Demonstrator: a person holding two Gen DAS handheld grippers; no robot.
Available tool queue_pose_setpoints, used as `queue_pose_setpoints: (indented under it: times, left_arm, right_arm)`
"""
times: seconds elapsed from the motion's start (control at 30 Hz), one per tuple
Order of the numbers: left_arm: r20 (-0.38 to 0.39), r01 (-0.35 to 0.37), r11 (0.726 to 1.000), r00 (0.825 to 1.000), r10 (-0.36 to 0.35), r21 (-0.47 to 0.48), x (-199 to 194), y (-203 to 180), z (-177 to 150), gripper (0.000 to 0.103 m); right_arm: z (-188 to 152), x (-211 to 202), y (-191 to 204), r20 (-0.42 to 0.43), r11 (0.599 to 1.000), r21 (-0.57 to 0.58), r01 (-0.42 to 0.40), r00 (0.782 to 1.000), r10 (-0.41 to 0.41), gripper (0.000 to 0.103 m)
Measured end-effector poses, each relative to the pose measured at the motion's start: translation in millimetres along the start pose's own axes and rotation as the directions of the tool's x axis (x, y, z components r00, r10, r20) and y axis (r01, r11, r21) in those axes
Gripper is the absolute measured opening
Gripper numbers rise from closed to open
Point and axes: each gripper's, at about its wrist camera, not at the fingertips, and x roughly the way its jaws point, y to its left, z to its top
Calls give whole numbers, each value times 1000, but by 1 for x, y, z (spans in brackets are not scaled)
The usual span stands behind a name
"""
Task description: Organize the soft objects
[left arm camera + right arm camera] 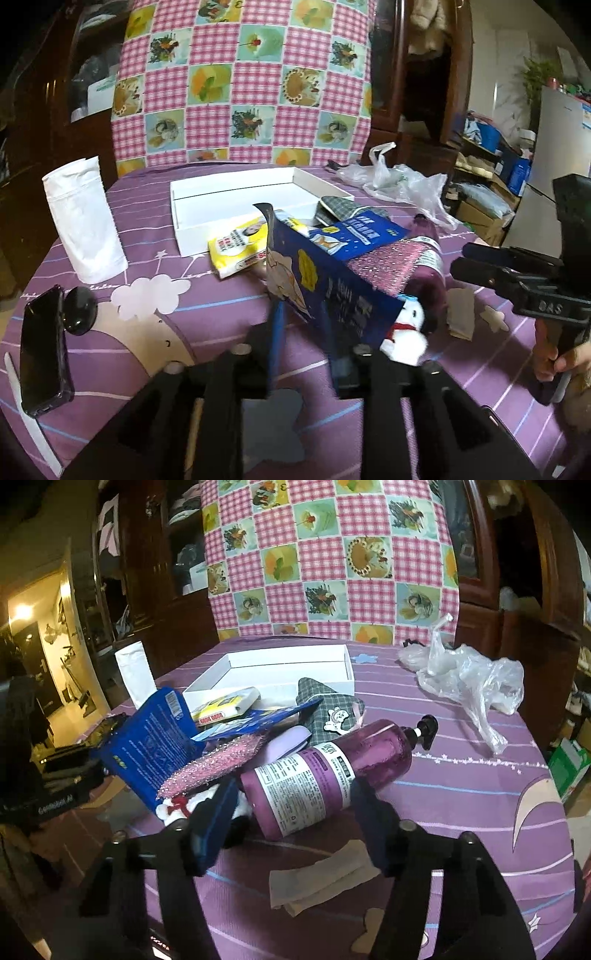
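A pile lies on the purple tablecloth: a dark blue packet (325, 284) (155, 742), a yellow packet (240, 245) (225, 703), a pink glittery scrubber (391, 262) (207, 764), a white plush toy with a red bow (404, 332) (177, 806), a grey checked pouch (325, 705) and a purple pump bottle (332, 771) lying on its side. My left gripper (310, 354) is open, its fingers on either side of the blue packet's lower edge. My right gripper (295, 812) is open, its fingers on either side of the bottle's base; it also shows in the left wrist view (480, 266).
A shallow white tray (236, 199) (280, 664) sits behind the pile. A white pouch (83, 221) stands at the left, a phone (42, 350) lies near the left edge. A crumpled plastic bag (469, 679) lies at the right. A folded paper (321, 882) lies near me.
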Motion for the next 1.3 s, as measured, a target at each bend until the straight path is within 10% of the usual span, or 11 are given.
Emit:
queue_pose_setpoints:
  times: [0.23,1.1,1.3]
  left_arm:
    - [44,52,998,998,-50,-28,-8,-1,0,51]
    - [-47,57,987,997,-65,-149,14,19,-2,51]
    - [-43,57,987,997,-64,-149,14,19,-1,51]
  right_arm:
    - [1,-4,1,8,999,14,-37,999,37,60]
    - [66,22,75,-93,967,31,-254,962,256,60]
    - [58,57,81,-237,972,68,-226,942,236,38]
